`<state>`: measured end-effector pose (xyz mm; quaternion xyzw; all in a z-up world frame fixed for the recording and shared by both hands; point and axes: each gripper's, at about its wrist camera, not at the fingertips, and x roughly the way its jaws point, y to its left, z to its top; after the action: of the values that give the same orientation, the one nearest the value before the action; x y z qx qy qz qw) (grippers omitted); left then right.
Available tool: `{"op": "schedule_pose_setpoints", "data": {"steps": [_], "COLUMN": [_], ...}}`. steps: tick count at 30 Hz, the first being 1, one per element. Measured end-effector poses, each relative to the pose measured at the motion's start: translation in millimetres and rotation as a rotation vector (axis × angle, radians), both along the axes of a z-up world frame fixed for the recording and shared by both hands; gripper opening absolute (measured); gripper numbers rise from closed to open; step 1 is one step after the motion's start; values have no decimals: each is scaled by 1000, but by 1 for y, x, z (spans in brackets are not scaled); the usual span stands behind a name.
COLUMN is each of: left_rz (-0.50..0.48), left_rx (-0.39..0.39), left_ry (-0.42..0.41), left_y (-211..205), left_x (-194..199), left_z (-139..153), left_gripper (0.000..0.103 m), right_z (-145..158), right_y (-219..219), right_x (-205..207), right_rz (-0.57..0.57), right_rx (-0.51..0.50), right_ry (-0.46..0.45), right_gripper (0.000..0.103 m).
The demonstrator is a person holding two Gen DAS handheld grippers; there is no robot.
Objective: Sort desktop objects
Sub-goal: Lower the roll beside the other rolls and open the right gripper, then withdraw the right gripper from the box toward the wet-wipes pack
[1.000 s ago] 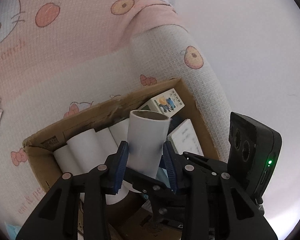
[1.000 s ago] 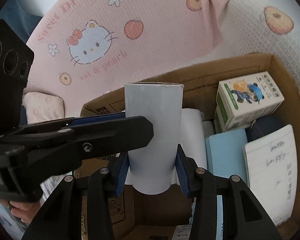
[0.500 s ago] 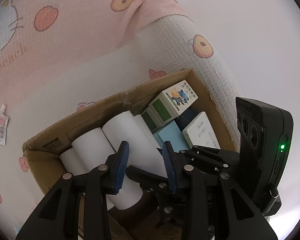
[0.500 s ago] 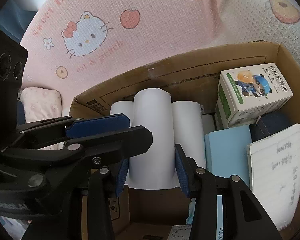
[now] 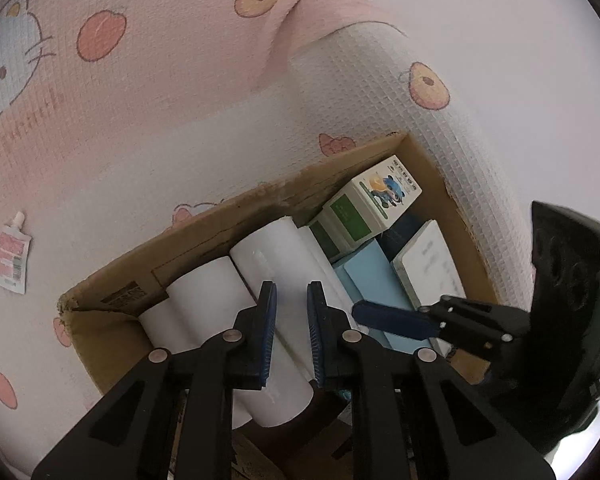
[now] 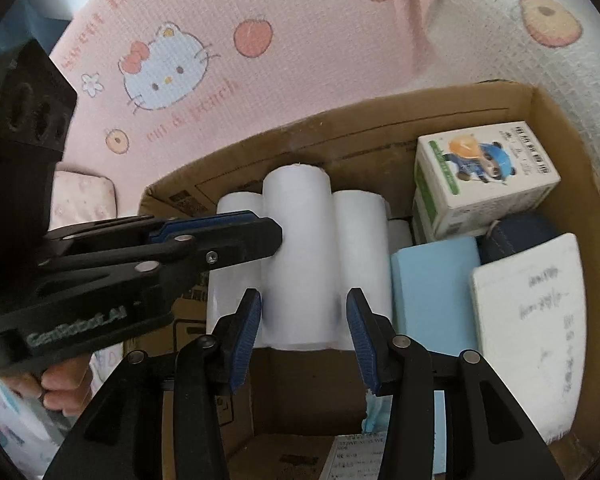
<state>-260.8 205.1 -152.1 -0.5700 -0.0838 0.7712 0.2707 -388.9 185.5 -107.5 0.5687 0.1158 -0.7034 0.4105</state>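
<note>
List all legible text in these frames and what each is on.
"GenRobot.AI": on the body of the left gripper, right wrist view.
"...t & peach", partly cut off: on the pink blanket.
Carton with the cartoon panda: characters too small to read.
Notebook: handwriting blurred.
Cardboard box labels and sachet: unreadable.

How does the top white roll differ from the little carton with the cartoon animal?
The roll is a plain white cylinder; the carton is a printed block with green sides. The roll lies on other rolls; the carton sits in the far right corner. Both are inside the cardboard box.
</note>
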Motion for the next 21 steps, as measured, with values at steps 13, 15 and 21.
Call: {"op": "schedule_pose_setpoints", "data": {"steps": [13,15,21], "left_rz": [40,32,-5], "left_rx": [32,11,-44], "left_ry": [-46,-54,-4], "left_y": [-31,-31,-23], "left_x": [18,20,25], "left_z": [6,0,-1], "left_gripper": [18,18,18], "right_z": [9,10,10], "right_y": [-1,-2,-9], "right_x": [-4,-4,-2], "right_rz": [-23,-21,-26], "right_rx": [-24,-17,2], "right_ry": [-23,-15,0], "right_gripper": [24,24,24]}}
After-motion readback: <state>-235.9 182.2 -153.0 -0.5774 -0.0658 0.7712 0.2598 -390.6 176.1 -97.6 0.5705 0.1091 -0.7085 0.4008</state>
